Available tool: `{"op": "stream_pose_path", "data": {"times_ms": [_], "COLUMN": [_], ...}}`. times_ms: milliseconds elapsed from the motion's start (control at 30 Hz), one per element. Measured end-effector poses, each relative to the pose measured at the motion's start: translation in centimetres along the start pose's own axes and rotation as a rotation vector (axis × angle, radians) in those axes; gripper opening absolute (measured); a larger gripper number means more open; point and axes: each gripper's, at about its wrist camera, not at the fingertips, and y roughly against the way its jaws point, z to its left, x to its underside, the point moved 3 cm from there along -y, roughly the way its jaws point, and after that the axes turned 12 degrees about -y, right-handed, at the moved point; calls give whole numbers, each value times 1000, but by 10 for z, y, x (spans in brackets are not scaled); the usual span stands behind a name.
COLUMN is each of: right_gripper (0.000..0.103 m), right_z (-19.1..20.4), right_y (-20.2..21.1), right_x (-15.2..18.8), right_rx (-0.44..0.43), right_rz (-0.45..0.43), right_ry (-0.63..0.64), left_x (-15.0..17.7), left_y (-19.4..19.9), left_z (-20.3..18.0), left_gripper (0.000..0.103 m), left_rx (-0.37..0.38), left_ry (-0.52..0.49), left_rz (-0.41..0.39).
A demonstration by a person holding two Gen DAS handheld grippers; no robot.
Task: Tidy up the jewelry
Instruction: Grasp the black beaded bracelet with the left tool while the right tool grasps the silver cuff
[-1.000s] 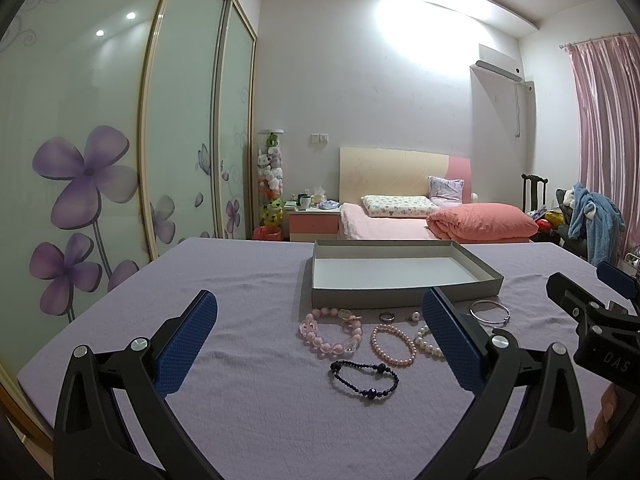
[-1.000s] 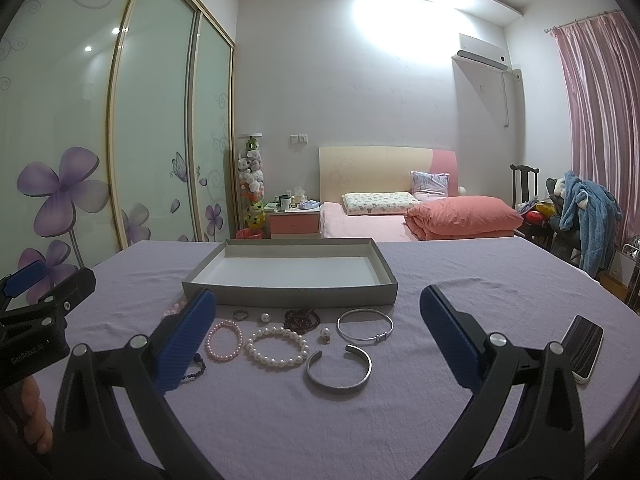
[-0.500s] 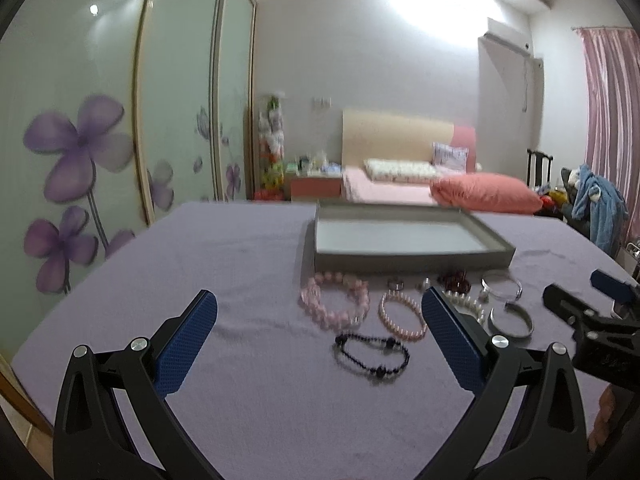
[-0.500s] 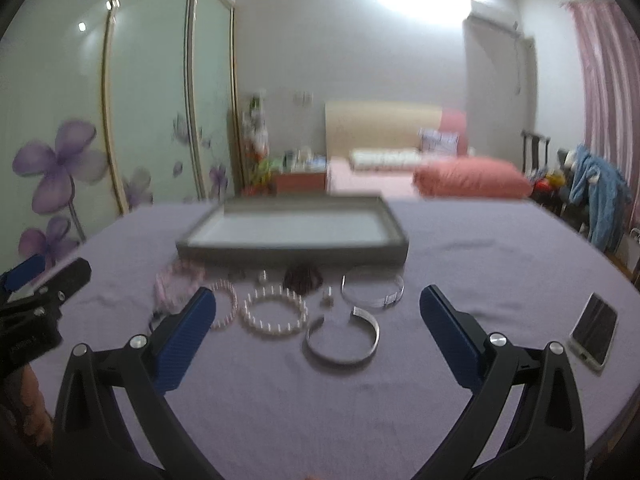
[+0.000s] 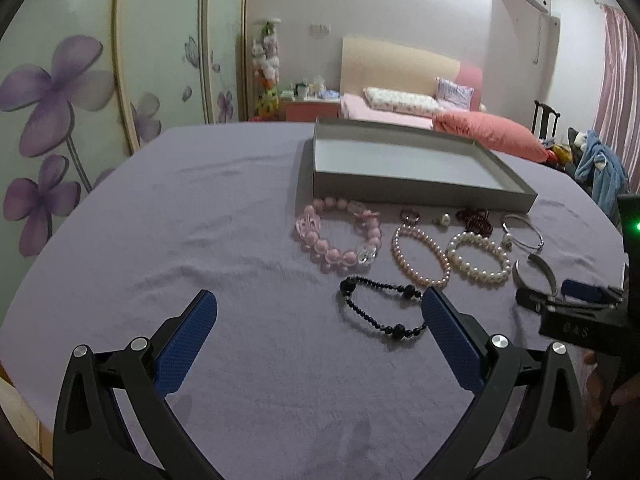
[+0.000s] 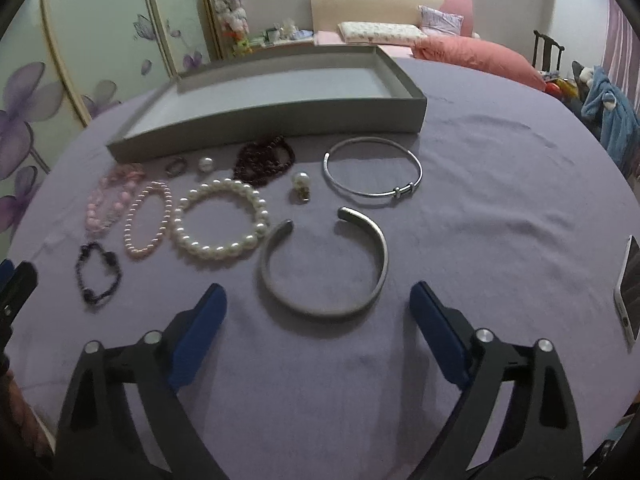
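Jewelry (image 6: 218,220) all lies outside the seemingly empty tray (image 6: 280,120); left gripper (image 5: 320,326) and right gripper (image 6: 318,316) gape wide, holding nothing.

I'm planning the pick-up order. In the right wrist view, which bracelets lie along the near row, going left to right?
Black bead bracelet → pink pearl bracelet → white pearl bracelet → open silver cuff. The right gripper is open, facing the cuff.
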Motion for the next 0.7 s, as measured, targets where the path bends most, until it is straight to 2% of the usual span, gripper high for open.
{"op": "stream_pose_path", "data": {"times_ms": [67, 133, 200, 333, 500, 600, 700], "right_gripper": [82, 73, 66, 66, 66, 66, 66], "right_z": [2, 2, 2, 0, -1, -1, 0], "right_y": [-4, -6, -5, -4, -7, -6, -8], "right_x": [-4, -4, -3, -6, -15, -16, -19], "right_rx": [11, 23, 17, 7, 4, -2, -8], "right_rz": [-3, -18, -25, -17, -13, -13, -13], "right_ry": [4, 7, 10, 6, 3, -2, -5], "left_x": [0, -1, -1, -4, -6, -3, -1], "left_y": [-5, -8, -13, -21, -35, -42, -41], "left_z": [-1, -2, -4, -7, -14, -15, -15], "left_gripper": [101, 100, 95, 77, 63, 46, 36], "left_rx": [6, 11, 18, 41, 67, 85, 54], "left_ry": [0, -1, -6, -11, -10, -4, -44], "left_rz": [16, 29, 41, 75, 124, 165, 162]}}
